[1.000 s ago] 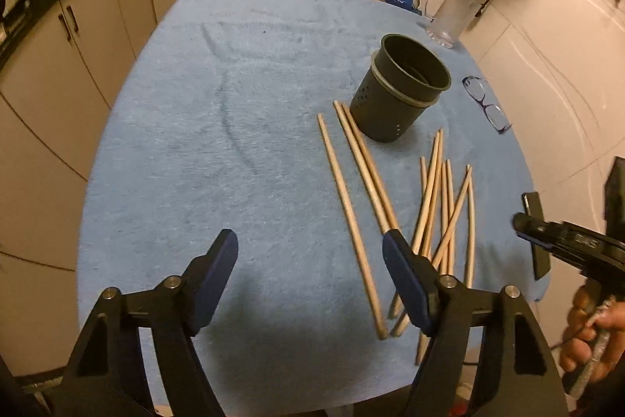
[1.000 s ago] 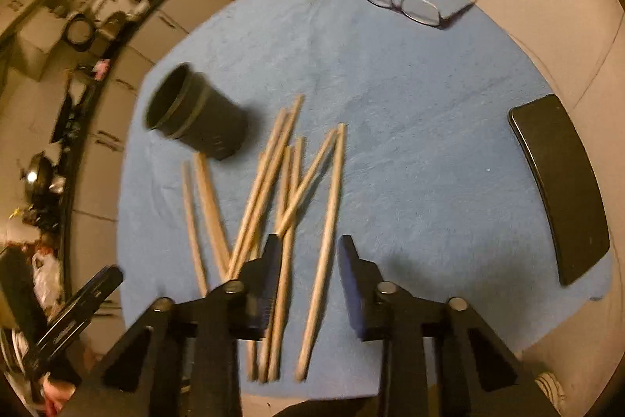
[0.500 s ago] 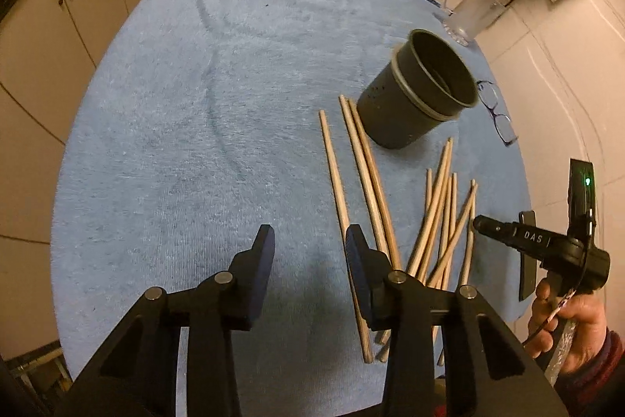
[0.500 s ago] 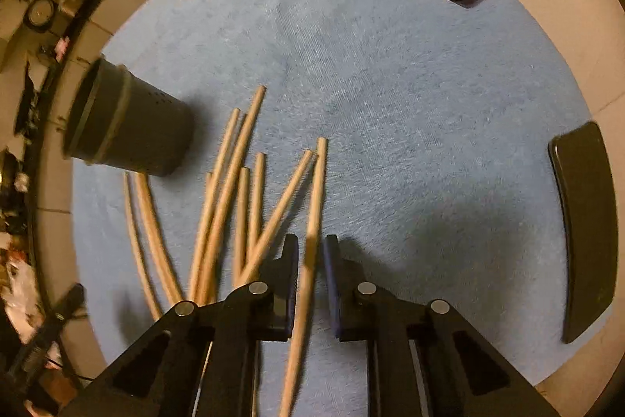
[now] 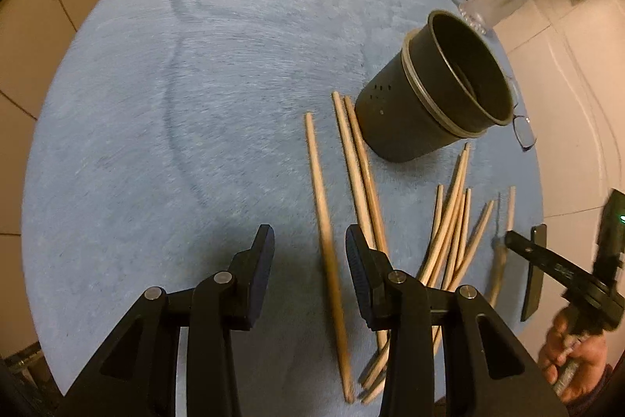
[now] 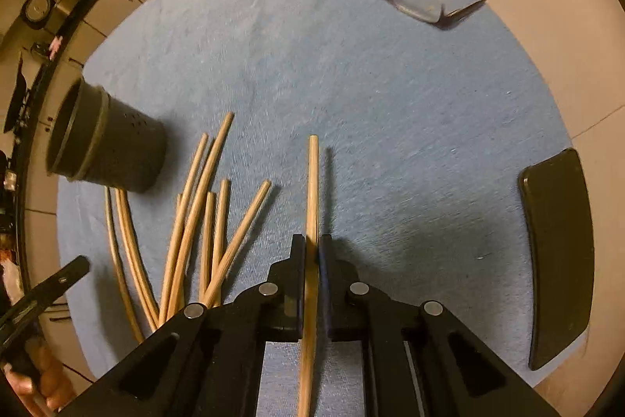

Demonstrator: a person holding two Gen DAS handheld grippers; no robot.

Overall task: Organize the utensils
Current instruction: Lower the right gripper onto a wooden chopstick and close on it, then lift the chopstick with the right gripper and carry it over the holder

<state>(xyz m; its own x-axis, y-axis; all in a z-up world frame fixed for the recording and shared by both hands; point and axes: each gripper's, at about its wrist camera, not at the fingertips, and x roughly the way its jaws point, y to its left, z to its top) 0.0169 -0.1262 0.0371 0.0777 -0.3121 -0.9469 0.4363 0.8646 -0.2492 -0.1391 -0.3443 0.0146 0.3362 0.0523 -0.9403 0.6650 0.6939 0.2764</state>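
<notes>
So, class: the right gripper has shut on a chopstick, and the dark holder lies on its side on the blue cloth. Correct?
Not quite. The dark holder stands upright on the blue cloth, as the left wrist view shows. The right gripper has indeed shut on a chopstick.

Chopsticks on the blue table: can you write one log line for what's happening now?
step: pick up chopsticks | right gripper: shut on chopstick | left gripper: open around single chopstick | cup: upright, no chopsticks inside
</notes>
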